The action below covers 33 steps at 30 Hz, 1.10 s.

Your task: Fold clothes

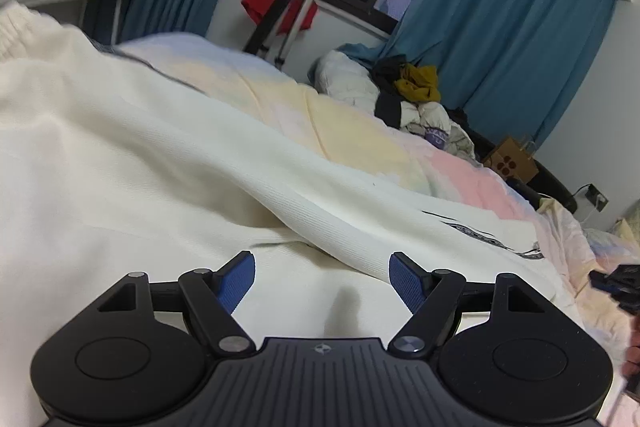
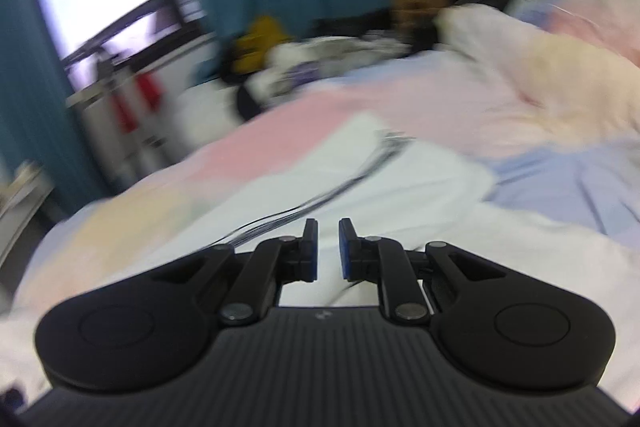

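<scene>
A white knit sweater (image 1: 160, 155) lies spread over the bed, one sleeve (image 1: 320, 203) running diagonally across it toward a black print (image 1: 496, 239). My left gripper (image 1: 321, 257) hovers just above the sweater body, jaws wide open and empty. In the blurred right wrist view the same sweater (image 2: 360, 187) lies ahead with its dark print lines. My right gripper (image 2: 328, 225) is above it, pads almost together with only a narrow slit and nothing between them. The right gripper also shows at the right edge of the left wrist view as a dark shape (image 1: 616, 285).
The bed has a pastel pink, yellow and blue sheet (image 1: 360, 123). A heap of clothes (image 1: 416, 95) sits at its far end. A stand with red cloth (image 1: 296, 11) is by the window, and a cardboard box (image 1: 512, 163) is beside the bed.
</scene>
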Tool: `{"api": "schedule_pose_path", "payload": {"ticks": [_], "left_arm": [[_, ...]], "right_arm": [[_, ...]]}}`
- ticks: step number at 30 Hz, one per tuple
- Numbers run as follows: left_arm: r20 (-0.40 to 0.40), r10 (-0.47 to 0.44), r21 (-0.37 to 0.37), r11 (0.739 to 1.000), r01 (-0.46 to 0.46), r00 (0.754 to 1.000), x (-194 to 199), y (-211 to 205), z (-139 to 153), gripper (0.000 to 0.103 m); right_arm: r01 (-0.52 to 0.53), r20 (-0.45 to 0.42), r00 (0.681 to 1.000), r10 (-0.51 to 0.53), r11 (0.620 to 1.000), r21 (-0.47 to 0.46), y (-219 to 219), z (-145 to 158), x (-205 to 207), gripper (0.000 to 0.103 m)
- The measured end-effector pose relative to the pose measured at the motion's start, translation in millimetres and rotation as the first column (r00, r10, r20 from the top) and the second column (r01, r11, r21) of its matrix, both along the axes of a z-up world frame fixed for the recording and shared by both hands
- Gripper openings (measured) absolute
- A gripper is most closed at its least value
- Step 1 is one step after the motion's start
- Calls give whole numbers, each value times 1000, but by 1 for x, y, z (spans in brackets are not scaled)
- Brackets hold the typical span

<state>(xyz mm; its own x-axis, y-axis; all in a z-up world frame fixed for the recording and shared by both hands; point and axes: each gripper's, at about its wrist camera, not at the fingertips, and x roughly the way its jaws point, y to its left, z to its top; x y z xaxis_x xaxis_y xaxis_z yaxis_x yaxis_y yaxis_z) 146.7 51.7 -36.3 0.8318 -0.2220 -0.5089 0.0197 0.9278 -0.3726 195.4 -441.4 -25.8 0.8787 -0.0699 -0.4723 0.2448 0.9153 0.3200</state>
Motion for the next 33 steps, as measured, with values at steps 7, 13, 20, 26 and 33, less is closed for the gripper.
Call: {"api": "schedule_pose_path", "payload": {"ticks": [7, 13, 20, 26, 33], "left_arm": [[-6, 42, 110, 993, -41, 999, -49, 5, 19, 76], [-64, 124, 68, 990, -120, 990, -93, 35, 45, 76], [-296, 275, -151, 932, -329, 915, -129, 114, 55, 78], [-470, 337, -332, 789, -517, 816, -156, 175, 46, 83], [-569, 411, -256, 734, -629, 712, -160, 210, 31, 83]], "right_arm": [[-240, 29, 970, 242, 968, -69, 80, 25, -55, 15], [-284, 6, 959, 285, 957, -53, 97, 24, -88, 15], [-171, 1, 985, 171, 985, 13, 66, 23, -102, 15], [-10, -21, 1000, 13, 990, 144, 23, 11, -104, 21], [175, -36, 984, -173, 937, 301, -36, -6, -115, 38]]}}
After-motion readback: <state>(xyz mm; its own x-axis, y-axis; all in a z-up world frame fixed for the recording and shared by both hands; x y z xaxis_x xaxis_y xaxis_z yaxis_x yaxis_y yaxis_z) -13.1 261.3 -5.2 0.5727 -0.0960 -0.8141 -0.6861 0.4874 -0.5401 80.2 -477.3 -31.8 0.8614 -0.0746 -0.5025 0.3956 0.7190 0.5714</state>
